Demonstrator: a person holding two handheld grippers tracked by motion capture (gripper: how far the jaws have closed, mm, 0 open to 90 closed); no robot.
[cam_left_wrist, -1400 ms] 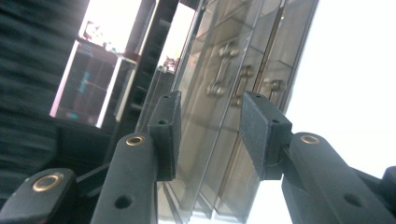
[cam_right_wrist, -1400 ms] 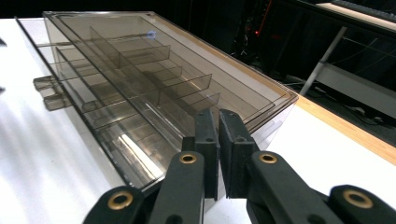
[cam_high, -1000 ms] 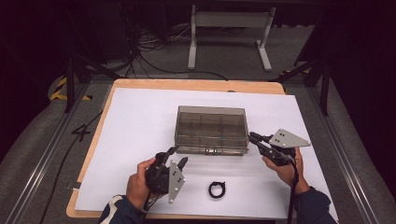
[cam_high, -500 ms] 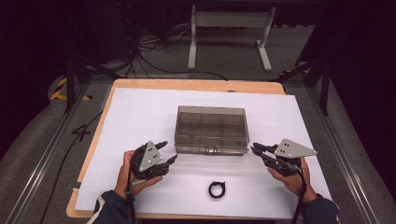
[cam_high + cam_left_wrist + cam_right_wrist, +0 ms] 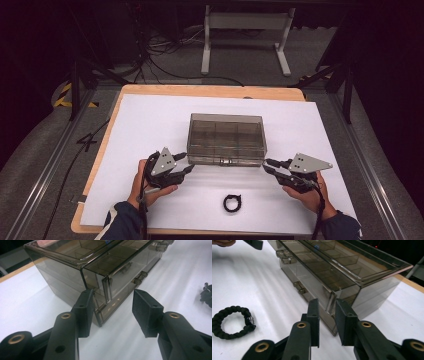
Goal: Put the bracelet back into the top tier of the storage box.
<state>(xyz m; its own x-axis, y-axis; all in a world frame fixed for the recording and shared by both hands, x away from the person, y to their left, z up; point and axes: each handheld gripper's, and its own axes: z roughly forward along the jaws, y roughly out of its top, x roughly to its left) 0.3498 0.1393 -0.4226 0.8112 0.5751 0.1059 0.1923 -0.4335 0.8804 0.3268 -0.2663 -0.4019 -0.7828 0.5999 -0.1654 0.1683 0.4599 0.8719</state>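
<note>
High view: the smoke-tinted clear plastic compartment box is sitting at the centre of the white-covered table. The left gripper is closing in on its front corner at 8 o'clock, the right gripper on the front corner at 4 o'clock. A black braided cord bracelet is lying at 6 o'clock of the box, apart from it.

Left gripper view: the jaws are standing half open and have just been closing; the box corner is sitting between them, the pads not yet pressing.

Right gripper view: the jaws are standing narrowly apart and have just been opening, framing the other corner edge without a firm clamp.

Judgement: the box is appearing rigid, hollow and light, its walls glossy and likely slippery, its hinged lid and small front latches breakable. The corner walls are offering the soundest hold; both sides should be squeezed evenly.
</note>
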